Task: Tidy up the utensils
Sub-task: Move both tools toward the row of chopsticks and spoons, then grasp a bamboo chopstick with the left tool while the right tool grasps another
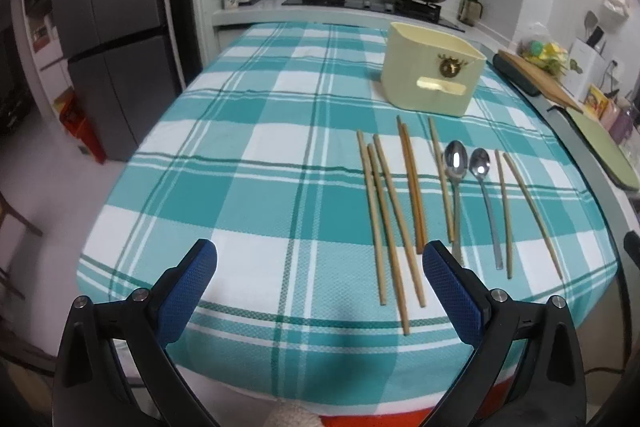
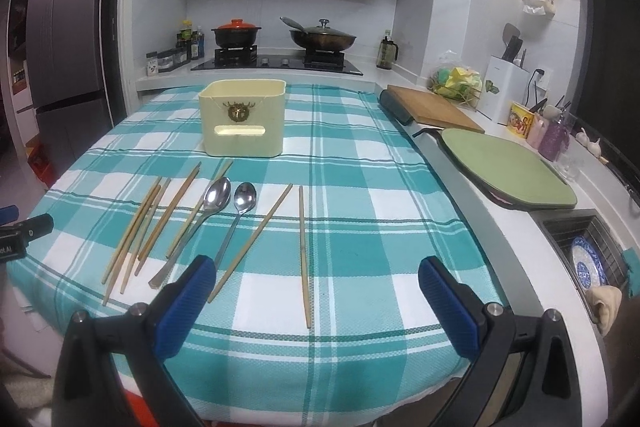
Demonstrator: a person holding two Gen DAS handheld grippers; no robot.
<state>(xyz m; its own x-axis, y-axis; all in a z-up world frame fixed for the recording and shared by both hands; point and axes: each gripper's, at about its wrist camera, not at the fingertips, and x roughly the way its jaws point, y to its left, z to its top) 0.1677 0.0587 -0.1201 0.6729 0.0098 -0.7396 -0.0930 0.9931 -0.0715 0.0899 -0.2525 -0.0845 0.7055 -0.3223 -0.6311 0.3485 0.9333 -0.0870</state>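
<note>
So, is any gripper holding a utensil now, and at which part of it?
Nothing is held. The left gripper and the right gripper are both open and empty; the chopsticks and spoons lie on the tablecloth.

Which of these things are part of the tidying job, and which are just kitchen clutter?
For the job:
chopsticks
two spoons
cream box

Just lying about:
orange-lidded pot
wok
wooden cutting board
green board
</note>
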